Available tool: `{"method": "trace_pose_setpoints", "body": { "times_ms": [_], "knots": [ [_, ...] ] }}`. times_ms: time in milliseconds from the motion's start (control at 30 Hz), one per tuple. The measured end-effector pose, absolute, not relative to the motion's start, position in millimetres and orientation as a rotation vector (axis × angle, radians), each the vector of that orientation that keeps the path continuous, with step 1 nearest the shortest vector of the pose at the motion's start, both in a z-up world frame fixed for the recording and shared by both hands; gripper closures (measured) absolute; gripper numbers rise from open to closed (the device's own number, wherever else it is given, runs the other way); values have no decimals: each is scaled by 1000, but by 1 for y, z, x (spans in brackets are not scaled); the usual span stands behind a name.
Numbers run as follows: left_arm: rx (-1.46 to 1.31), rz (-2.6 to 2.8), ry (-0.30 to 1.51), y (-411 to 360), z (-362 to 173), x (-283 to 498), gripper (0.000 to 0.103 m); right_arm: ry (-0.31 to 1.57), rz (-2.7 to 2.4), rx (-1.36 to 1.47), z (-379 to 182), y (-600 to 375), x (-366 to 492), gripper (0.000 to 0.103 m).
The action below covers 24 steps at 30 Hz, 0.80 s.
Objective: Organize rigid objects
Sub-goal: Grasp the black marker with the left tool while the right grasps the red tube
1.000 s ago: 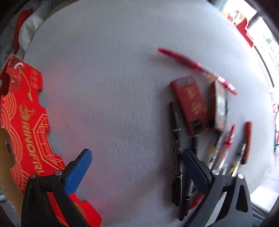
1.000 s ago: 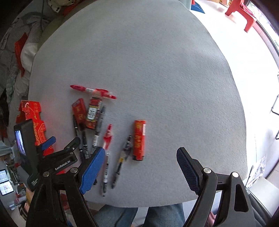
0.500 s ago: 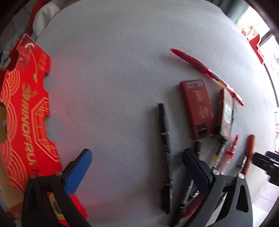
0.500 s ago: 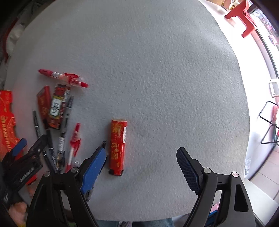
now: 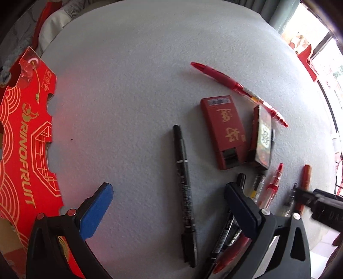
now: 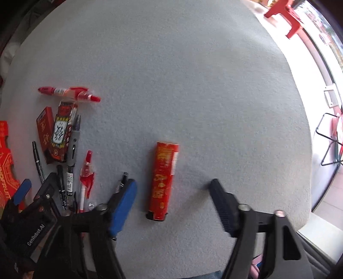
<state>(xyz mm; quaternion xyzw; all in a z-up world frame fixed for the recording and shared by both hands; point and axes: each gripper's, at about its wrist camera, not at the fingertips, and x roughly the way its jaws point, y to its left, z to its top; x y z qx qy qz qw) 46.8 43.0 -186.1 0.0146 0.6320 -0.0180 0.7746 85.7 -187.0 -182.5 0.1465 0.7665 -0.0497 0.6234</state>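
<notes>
A grey felt table [image 5: 133, 81] holds pens and small red boxes. My left gripper [image 5: 169, 203] is open just above it, with a black marker [image 5: 184, 193] lying between its fingers, untouched. A red box [image 5: 225, 131], a darker patterned box [image 5: 262, 137] and a red pen [image 5: 238, 88] lie beyond. My right gripper [image 6: 173, 199] hangs low over a long red box [image 6: 164, 178]. Its jaws are opening, and the box lies between the pads without touching either. The left gripper [image 6: 36, 186] shows at the lower left of the right wrist view.
A red printed cardboard sheet [image 5: 25, 146] lies along the table's left edge. More pens [image 6: 74, 141] cluster between the two grippers. The table edge [image 6: 304, 176] curves close on the right, with a red stool [image 6: 285, 15] on the floor beyond.
My right gripper has dropped lower and shifted so the long red box now lies between its fingers. My left gripper shifted and rolled, bringing the black marker between its fingers.
</notes>
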Motion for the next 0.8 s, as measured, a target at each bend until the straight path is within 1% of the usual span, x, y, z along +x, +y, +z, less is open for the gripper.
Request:
{"method": "trace_pose_setpoints", "body": {
  "times_ms": [33, 67, 133, 167, 233, 300, 333, 367, 500, 533, 600, 633, 667, 733, 800],
  "knots": [
    [20, -26, 1353, 40, -186, 44, 0, 1776, -92, 314, -186, -179, 87, 12],
    [12, -14, 1338, 39, -184, 42, 0, 1778, -88, 288, -187, -175, 89, 11],
    [7, -7, 1326, 38, -182, 38, 0, 1778, -103, 312, -186, -175, 88, 12],
    [6, -6, 1325, 40, -179, 37, 0, 1774, -104, 310, -184, -174, 86, 15],
    [4, -5, 1329, 39, -178, 36, 0, 1763, -104, 307, -177, -172, 80, 27],
    [4, -5, 1331, 36, -179, 34, 0, 1752, -97, 294, -169, -174, 77, 51],
    [8, -9, 1335, 34, -179, 33, 0, 1751, -83, 278, -167, -174, 76, 59],
    [15, -16, 1339, 31, -178, 31, 0, 1752, -56, 251, -158, -163, 77, 83],
    [62, -77, 1371, 10, -179, 27, 2, 1766, -3, 219, -151, -161, 71, 83],
    [74, -93, 1371, 7, -177, 26, 7, 1754, -5, 242, -144, -169, 64, 83],
    [102, -138, 1374, 3, -172, 23, 19, 1735, -9, 287, -134, -179, 58, 83],
    [121, -171, 1373, 1, -167, 22, 35, 1727, -14, 305, -128, -183, 56, 83],
    [131, -196, 1372, 2, -162, 22, 61, 1717, -18, 317, -123, -189, 54, 83],
    [87, -248, 1417, 12, -157, 25, 93, 1692, -24, 327, -114, -198, 52, 83],
    [16, -247, 1467, 26, -156, 29, 93, 1671, -29, 334, -104, -205, 49, 83]
  ]
}}
